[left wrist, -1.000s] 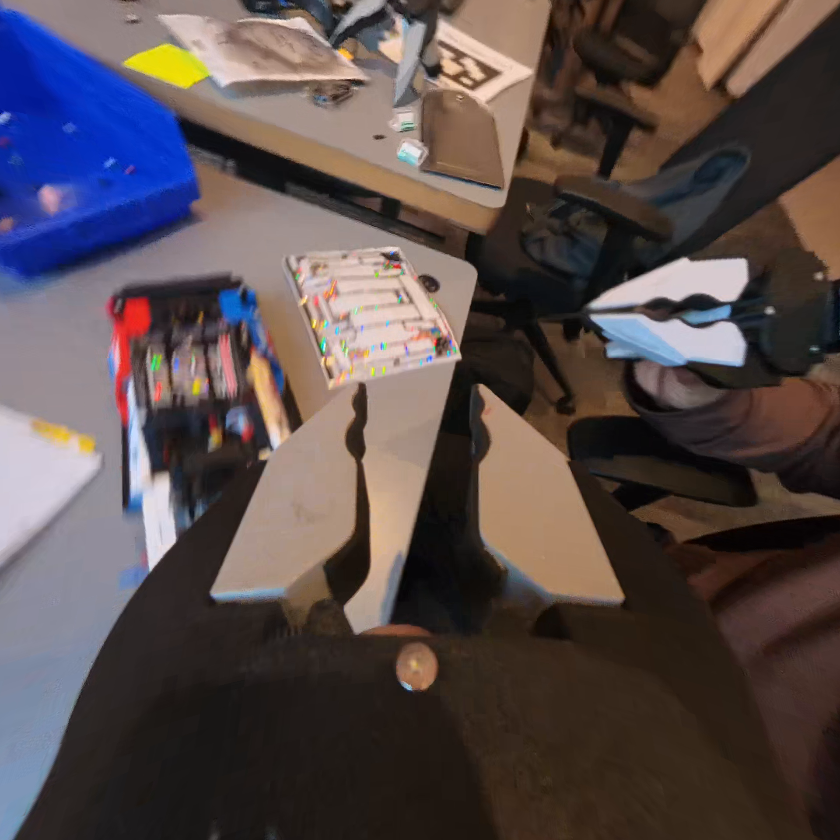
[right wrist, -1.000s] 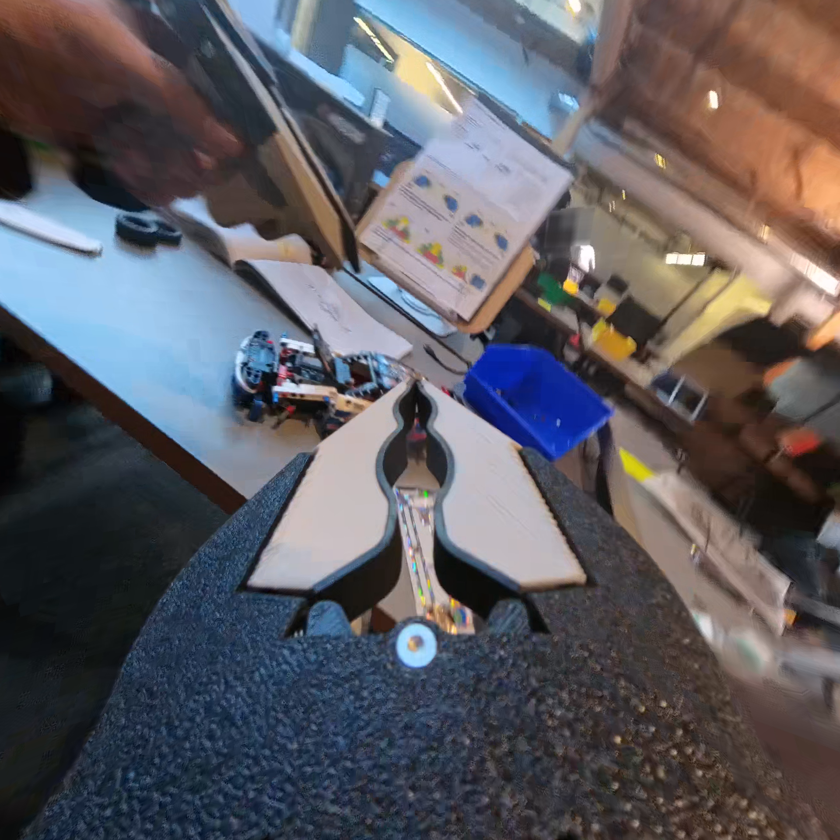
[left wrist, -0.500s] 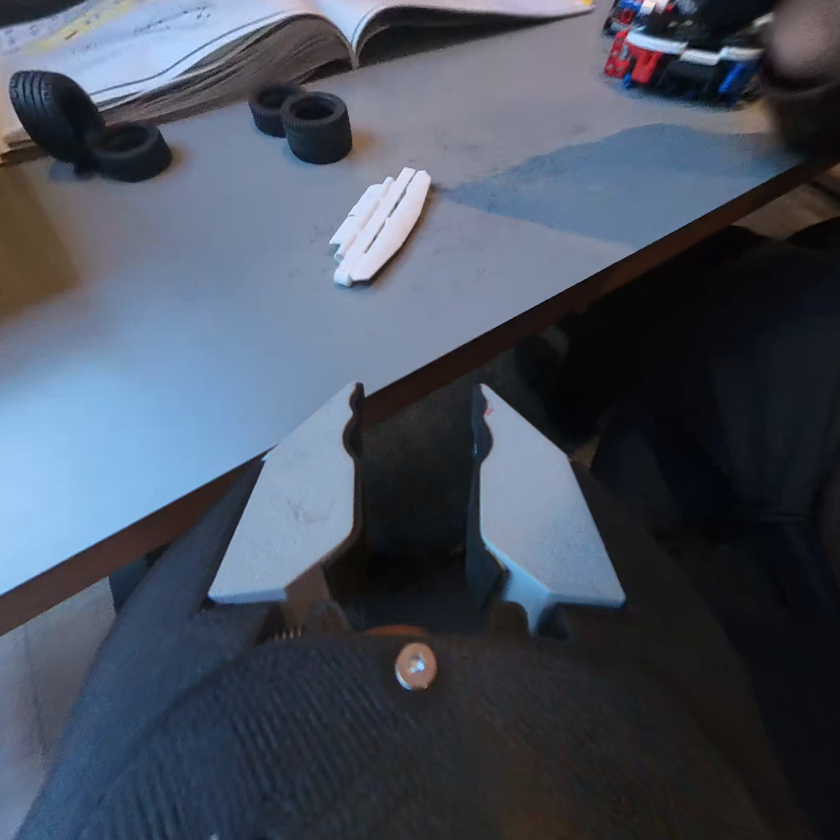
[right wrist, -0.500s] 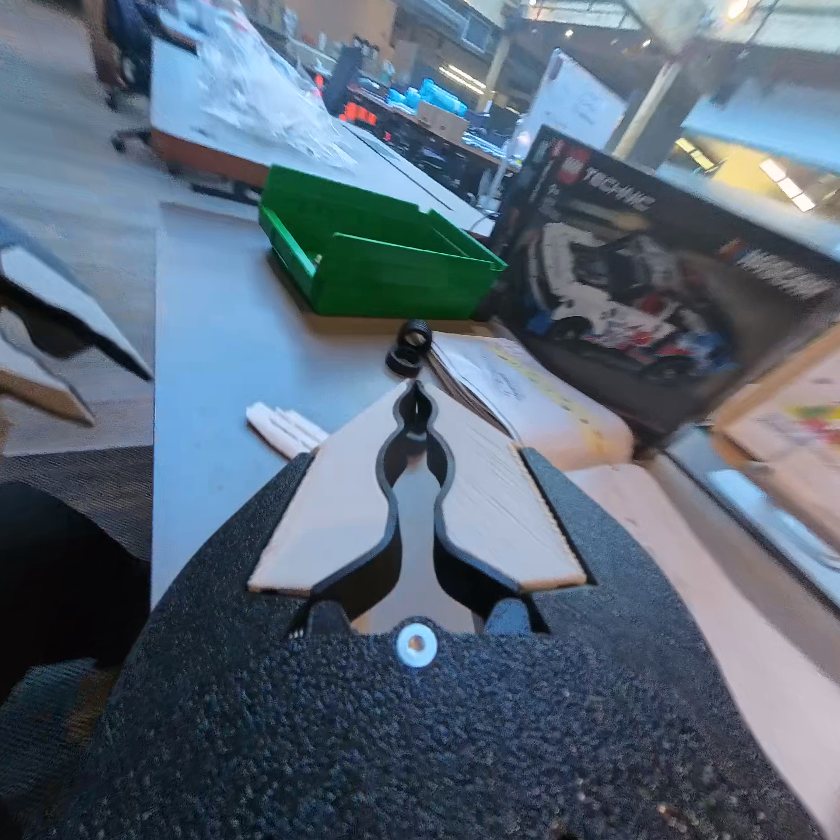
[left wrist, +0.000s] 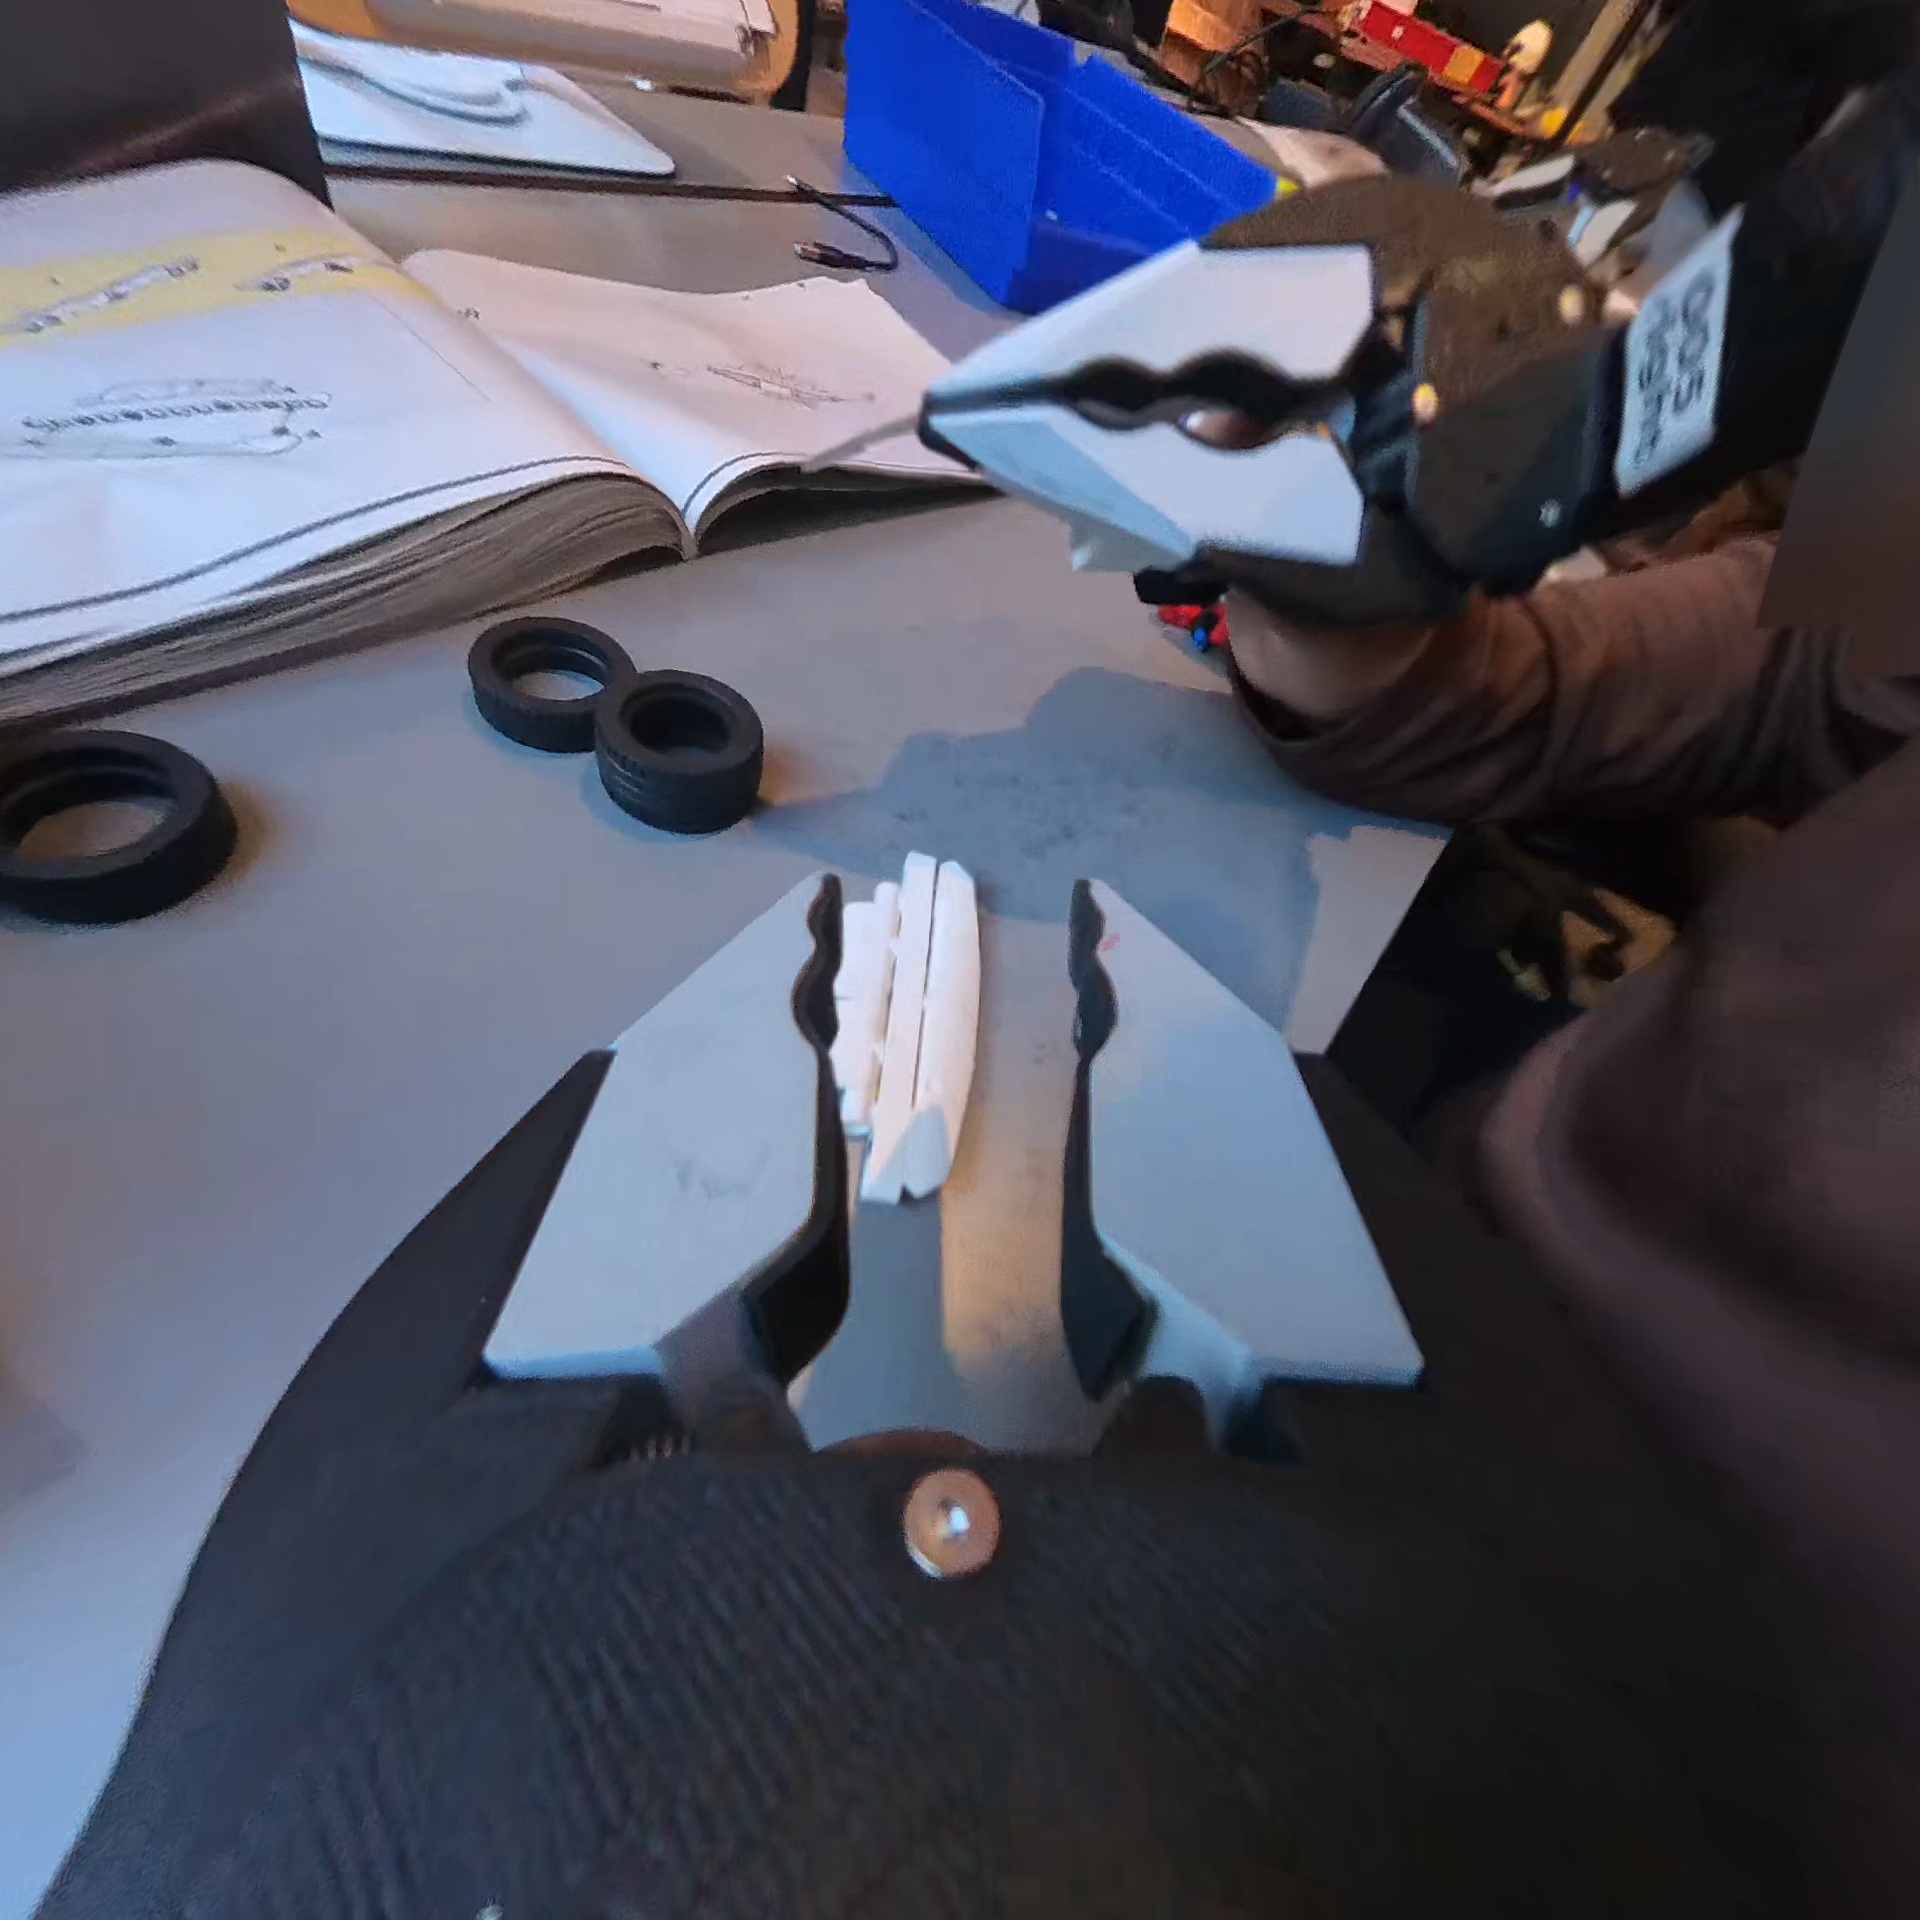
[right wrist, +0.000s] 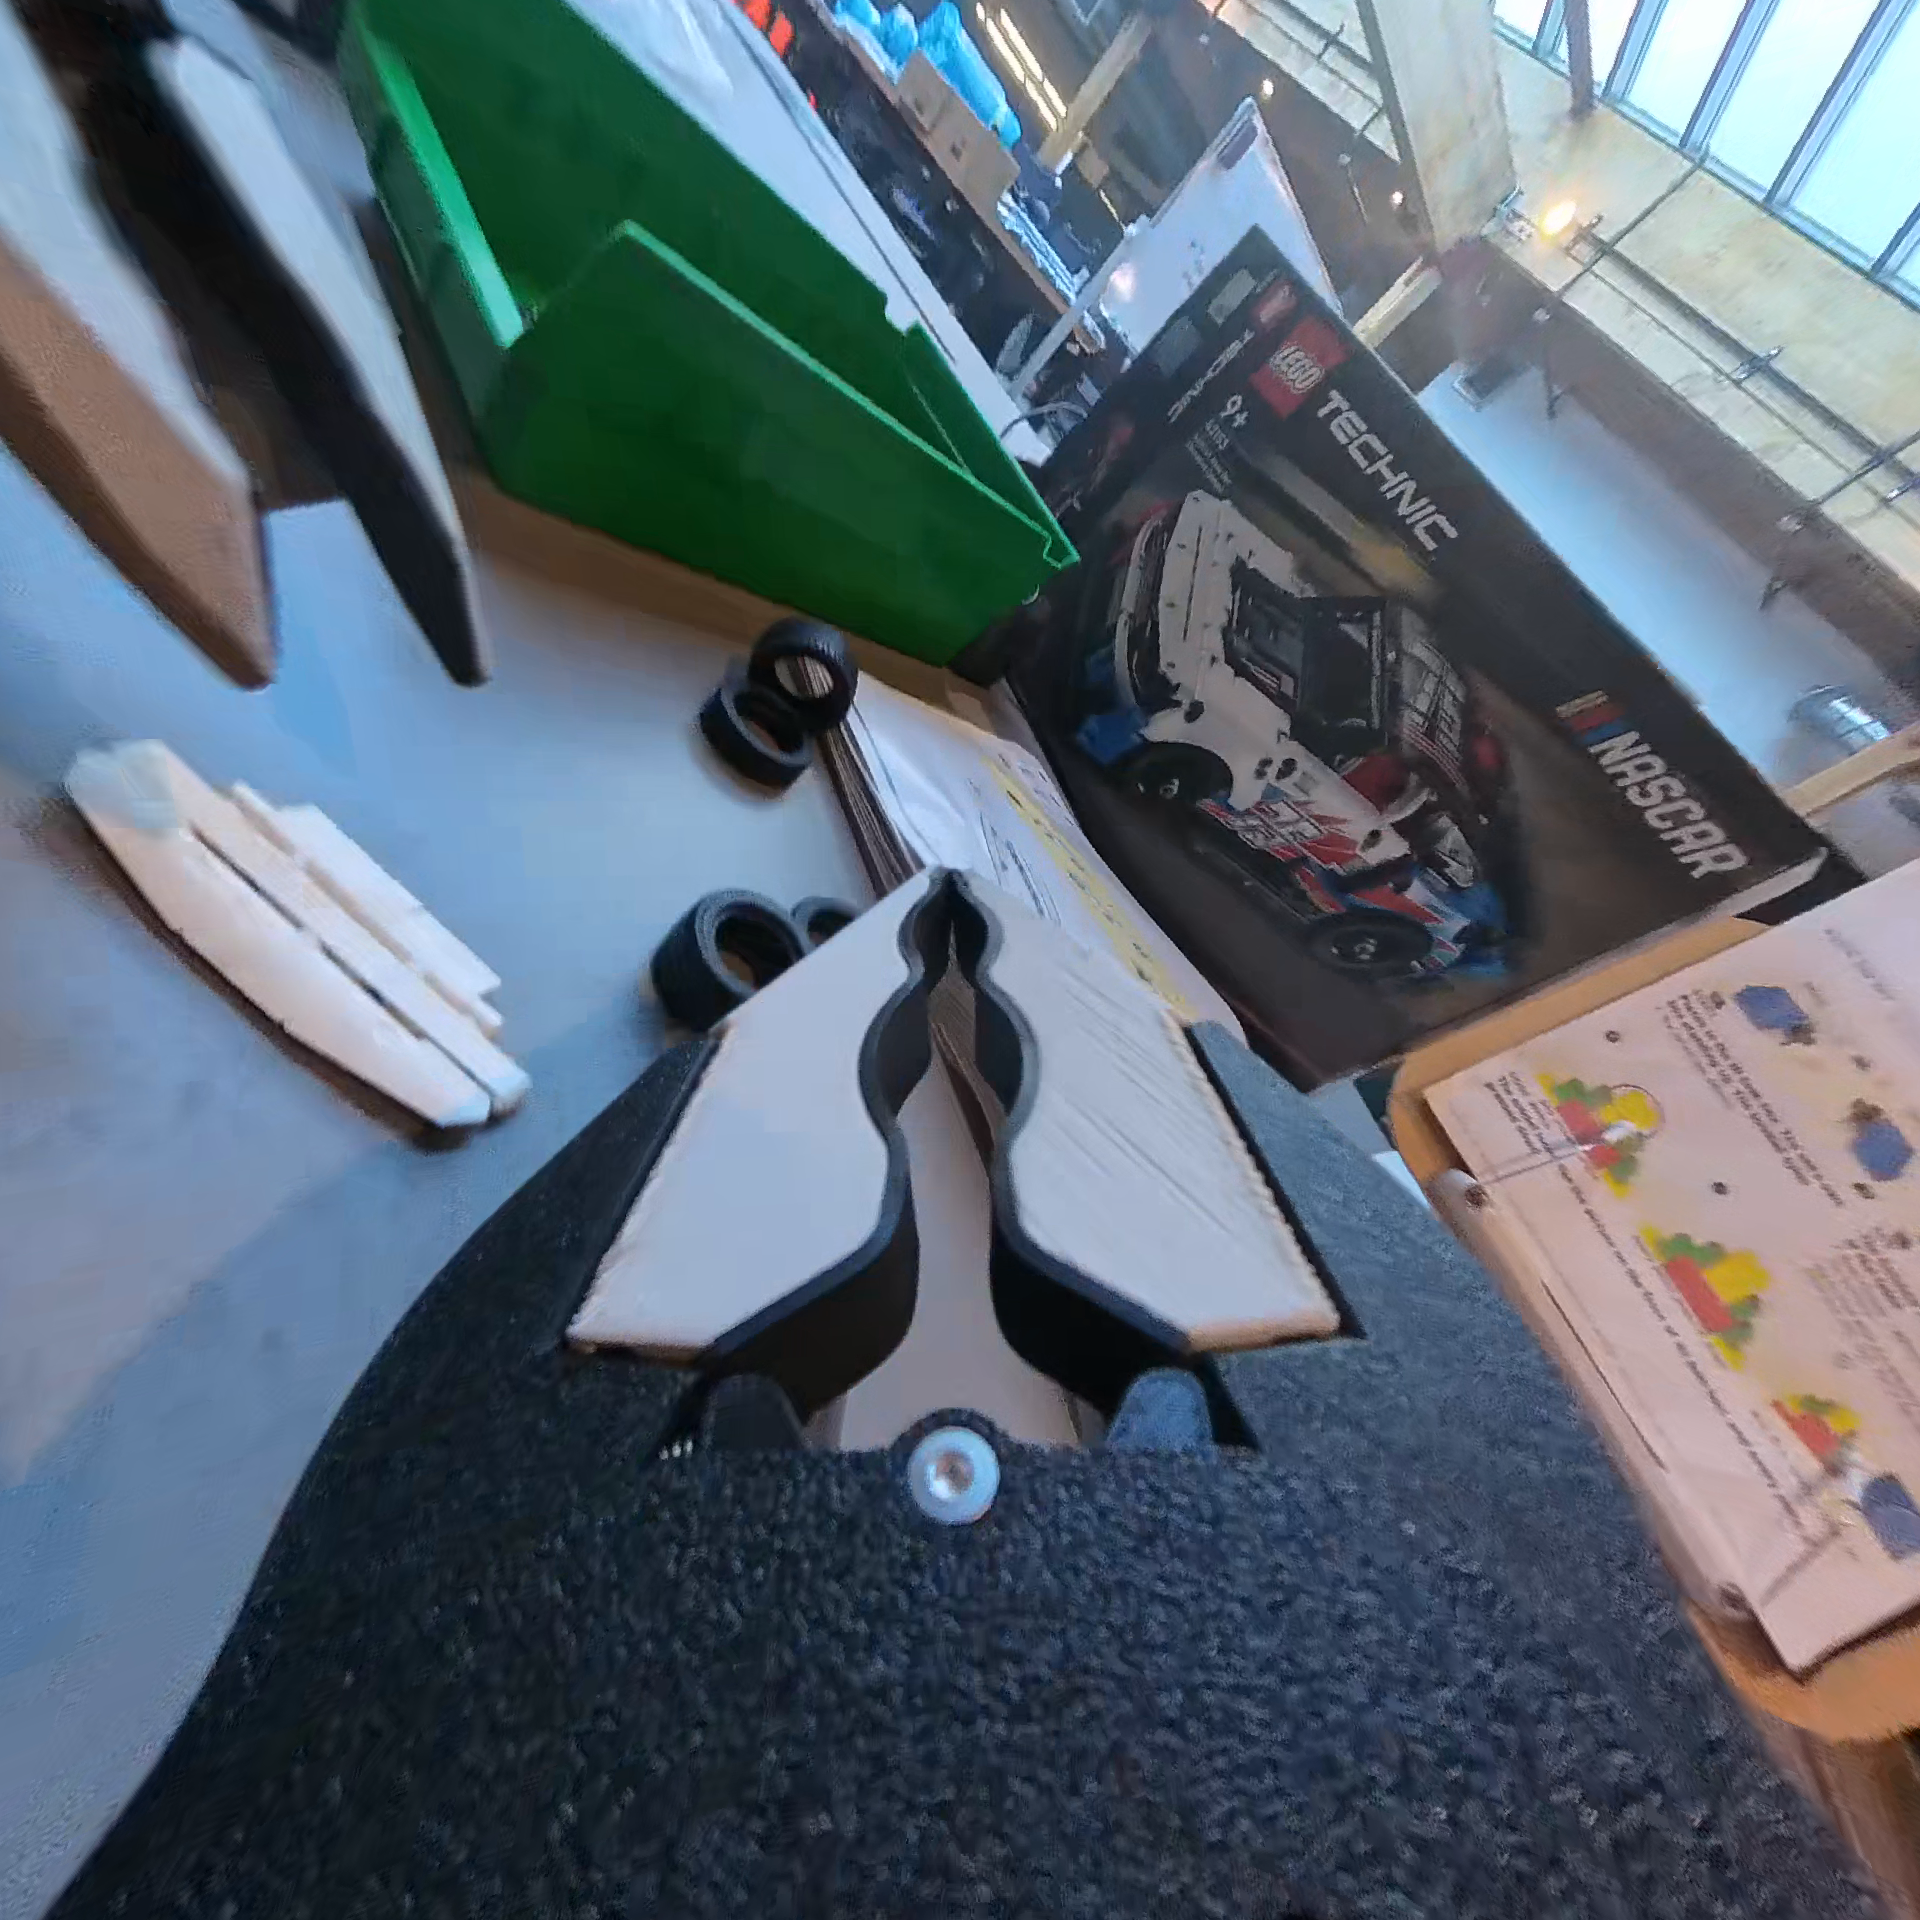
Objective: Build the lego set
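Looking along the left claw (left wrist: 951, 894) first, we go left to right: a lone black tire (left wrist: 99, 826) lies at the far left of the grey table (left wrist: 312, 1039), then a pair of tires (left wrist: 613, 707) touching each other in front of the open instruction book (left wrist: 364, 416). Next comes the white lego piece (left wrist: 920, 1023), flat on the table, and we have our jaws wide apart on either side of it, the left finger just beside it, the right one clear of it, nothing gripped. Past it, the right claw (left wrist: 935, 416) hangs above the table, its jaws closed tip to tip and empty, a sleeved arm (left wrist: 1558, 707) behind it. A blue bin (left wrist: 1039, 156) stands at the back, and only this view shows it.

Now the right claw's own camera, tilted: the left claw's fingers (right wrist: 135, 416) blur in at the upper left, the white piece (right wrist: 291, 935) lies below them, well left of our closed tips (right wrist: 948, 894). Here we pick up things hidden from the other view: a green bin (right wrist: 675, 395), two more tires (right wrist: 779, 696) by the book's edge, the boxed set (right wrist: 1403, 665) standing behind the book, and a colourful printed sheet (right wrist: 1714, 1247) on a wooden board at the far right.
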Tool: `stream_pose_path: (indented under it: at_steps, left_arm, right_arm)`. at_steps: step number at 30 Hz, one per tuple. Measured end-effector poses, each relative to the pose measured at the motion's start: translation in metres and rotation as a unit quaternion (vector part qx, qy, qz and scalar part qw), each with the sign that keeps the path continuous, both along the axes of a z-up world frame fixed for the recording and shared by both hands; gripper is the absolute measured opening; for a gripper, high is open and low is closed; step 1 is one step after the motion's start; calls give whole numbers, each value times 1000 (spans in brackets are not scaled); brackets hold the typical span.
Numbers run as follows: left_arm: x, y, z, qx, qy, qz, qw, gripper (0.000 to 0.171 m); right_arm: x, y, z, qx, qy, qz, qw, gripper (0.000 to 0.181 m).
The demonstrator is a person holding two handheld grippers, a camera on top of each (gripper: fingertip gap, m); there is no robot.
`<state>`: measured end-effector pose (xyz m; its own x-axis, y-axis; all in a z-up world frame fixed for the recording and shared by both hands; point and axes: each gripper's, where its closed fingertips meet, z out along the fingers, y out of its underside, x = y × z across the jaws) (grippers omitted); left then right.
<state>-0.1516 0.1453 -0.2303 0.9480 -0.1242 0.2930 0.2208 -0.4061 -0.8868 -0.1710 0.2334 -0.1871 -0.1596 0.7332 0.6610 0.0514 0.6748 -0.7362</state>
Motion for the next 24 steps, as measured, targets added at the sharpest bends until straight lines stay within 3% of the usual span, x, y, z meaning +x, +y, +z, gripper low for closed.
stream_pose_path:
  at_steps: [3,6,9,13,18,22,24]
  left_arm:
    - [7,13,-6,-27,-36,-16,999,36]
    - [0,26,-6,-50,-74,16,996,34]
    - [8,42,23,-13,-184,-19,983,34]
    - [14,58,45,-12,-265,-67,962,35]
    - [49,66,53,-52,-327,-160,930,43]
    - [76,66,56,-61,-353,-194,913,40]
    - [82,65,61,-52,-363,-200,908,30]
  right_arm:
    - [10,5,-6,43,8,-22,999,0]
    - [23,5,6,92,40,-41,994,0]
    - [35,1,13,173,72,-61,980,0]
    - [54,-16,20,272,104,-64,954,0]
    - [78,-36,18,328,112,-47,937,0]
    - [92,-46,22,354,118,-44,927,0]
    - [98,-48,22,360,119,-44,924,0]
